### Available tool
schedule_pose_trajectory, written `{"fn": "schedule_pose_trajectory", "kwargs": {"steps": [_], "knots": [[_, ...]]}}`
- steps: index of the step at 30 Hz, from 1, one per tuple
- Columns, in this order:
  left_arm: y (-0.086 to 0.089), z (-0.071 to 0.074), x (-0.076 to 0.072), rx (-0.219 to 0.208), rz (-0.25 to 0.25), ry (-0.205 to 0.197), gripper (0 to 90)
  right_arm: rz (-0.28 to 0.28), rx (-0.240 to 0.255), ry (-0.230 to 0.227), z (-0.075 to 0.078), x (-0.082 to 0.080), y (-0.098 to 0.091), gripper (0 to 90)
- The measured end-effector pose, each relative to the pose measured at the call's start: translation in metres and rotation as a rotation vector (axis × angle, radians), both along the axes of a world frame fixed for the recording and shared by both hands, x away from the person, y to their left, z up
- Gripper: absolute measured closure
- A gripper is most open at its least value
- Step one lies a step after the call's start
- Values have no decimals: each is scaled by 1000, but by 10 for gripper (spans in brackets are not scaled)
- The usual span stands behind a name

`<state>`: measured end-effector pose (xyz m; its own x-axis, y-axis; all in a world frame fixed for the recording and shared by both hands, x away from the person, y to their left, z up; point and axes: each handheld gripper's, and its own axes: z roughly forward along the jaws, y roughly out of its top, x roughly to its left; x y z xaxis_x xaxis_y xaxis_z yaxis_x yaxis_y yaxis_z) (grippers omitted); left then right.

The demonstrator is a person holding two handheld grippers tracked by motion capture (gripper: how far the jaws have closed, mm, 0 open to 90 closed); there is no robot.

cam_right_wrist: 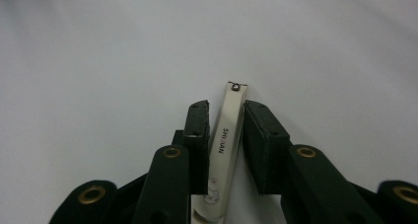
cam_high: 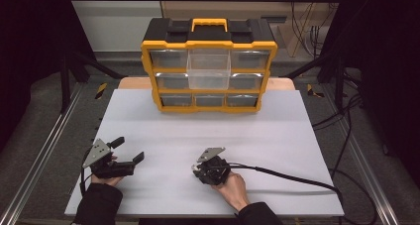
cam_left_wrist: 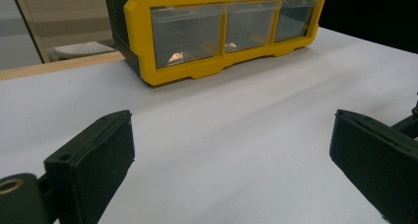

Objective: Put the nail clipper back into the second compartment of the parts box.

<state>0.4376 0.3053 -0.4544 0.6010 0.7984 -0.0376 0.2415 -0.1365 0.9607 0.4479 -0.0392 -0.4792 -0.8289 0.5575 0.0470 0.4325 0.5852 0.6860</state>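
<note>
While the right tongs [cam_right_wrist: 226,150] pinch the slim metal nail clipper [cam_right_wrist: 227,135] by its narrow edges, seemingly low over the white table [cam_high: 277,136], it could twist or slip free on lifting; the left tongs [cam_left_wrist: 231,169] gape empty.

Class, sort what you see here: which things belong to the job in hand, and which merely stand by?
In use:
- right gripper, shut on the flat silver metal nail clipper

Standing by:
- left gripper, open
- yellow and black drawer organiser
- white table
</note>
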Motion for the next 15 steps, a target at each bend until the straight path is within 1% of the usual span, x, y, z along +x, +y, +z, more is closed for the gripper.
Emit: {"fn": "schedule_pose_trajectory", "kwargs": {"steps": [4, 9, 15], "knots": [[0, 0, 0, 0, 0, -1, 32, -14, 4, 5, 0, 1, 0, 754], [0, 0, 0, 1, -1, 0, 32, -24, 9, 23, 0, 1, -1, 762], [0, 0, 0, 1, 0, -1, 32, -29, 12, 22, 0, 2, 0, 771]]}}
